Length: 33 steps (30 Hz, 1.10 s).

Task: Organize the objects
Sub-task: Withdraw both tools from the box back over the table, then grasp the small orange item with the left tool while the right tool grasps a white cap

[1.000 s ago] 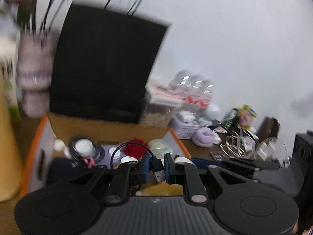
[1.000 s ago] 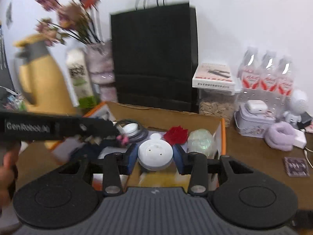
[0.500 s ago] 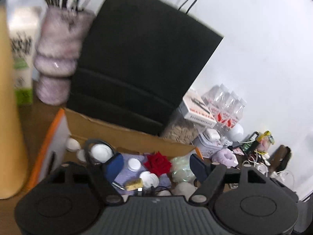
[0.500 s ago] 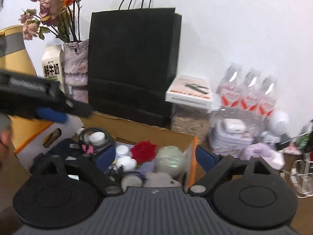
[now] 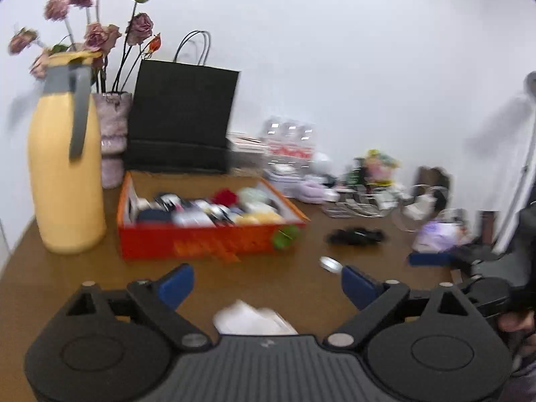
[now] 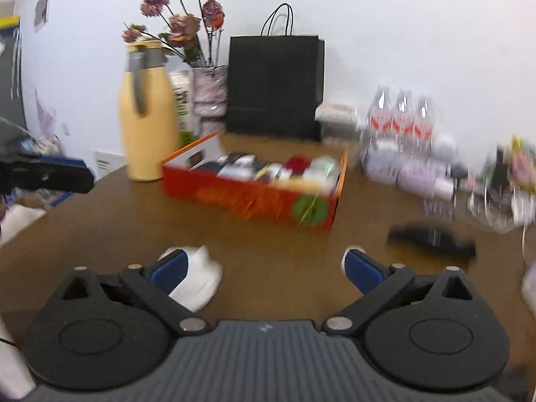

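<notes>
An orange cardboard box [image 5: 207,234] [image 6: 254,201] packed with several small items stands mid-table, well ahead of both grippers. My left gripper [image 5: 266,283] hangs over the brown table with its jaws opening. Nothing is gripped; a white crumpled thing [image 5: 251,318] lies on the table low between its fingers. My right gripper [image 6: 264,268] also has its jaws opening and holds nothing. A white object [image 6: 197,281] rests on the table by its left finger. A black object [image 5: 355,236] [image 6: 432,239] and a small silver lid [image 5: 330,264] lie to the right of the box.
A yellow jug [image 5: 67,174] [image 6: 147,134], a vase of dried roses [image 5: 112,140] and a black paper bag [image 5: 182,120] [image 6: 274,87] stand behind the box. Water bottles [image 6: 402,120] and clutter fill the back right. The other gripper [image 6: 50,174] shows at the left edge.
The left gripper let go of a cable plug and the right one of a white round object over the box. Both opened wide and drew back from the box.
</notes>
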{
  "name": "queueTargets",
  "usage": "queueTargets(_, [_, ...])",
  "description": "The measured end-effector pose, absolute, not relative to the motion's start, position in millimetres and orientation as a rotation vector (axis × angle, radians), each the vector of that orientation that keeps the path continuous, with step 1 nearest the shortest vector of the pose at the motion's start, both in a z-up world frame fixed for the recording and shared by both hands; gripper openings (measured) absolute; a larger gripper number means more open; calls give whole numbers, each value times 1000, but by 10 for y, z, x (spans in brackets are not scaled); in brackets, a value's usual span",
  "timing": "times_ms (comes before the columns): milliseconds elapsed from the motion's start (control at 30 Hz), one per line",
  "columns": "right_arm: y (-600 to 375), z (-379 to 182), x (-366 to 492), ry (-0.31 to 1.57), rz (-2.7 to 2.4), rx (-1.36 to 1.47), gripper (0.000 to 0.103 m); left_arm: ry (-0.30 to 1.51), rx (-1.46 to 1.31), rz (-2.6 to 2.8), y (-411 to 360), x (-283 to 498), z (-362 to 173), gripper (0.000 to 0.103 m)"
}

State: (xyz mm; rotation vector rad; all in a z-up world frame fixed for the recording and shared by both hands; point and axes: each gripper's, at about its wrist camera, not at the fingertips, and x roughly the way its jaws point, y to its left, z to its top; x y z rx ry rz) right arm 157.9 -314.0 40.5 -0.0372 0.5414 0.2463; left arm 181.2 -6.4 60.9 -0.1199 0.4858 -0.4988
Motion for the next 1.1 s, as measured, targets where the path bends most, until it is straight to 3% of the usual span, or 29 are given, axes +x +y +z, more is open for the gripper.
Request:
queueTargets(200, [-3094, 37, 862, 618, 188, 122, 103, 639, -131, -406, -12, 1168, 134, 97])
queueTargets(367, [-3105, 174, 510, 572, 191, 51, 103, 556, -128, -348, 97, 906, 329, 99])
queueTargets(600, [-3220, 45, 639, 573, 154, 118, 103, 550, -58, -304, -177, 1023, 236, 101])
queueTargets(767, [-3365, -167, 1153, 565, 84, 84, 101, 478, -39, -255, -361, 1556, 105, 101])
queueTargets(933, [-3648, -210, 2096, 569, 36, 48, 84, 495, 26, -340, -777, 2585, 34, 99])
queueTargets(967, [-3690, -228, 2296, 568, 29, 38, 84, 517, 26, -359, -850, 2825, -40, 97])
queueTargets(1033, [-3765, -315, 2680, 593, 0, 40, 75, 557, 62, -335, -1003, 3247, -227, 82])
queueTargets(1100, [-3786, -416, 2967, 633, -1, 40, 69, 612, 77, -297, -1114, 3586, -379, 77])
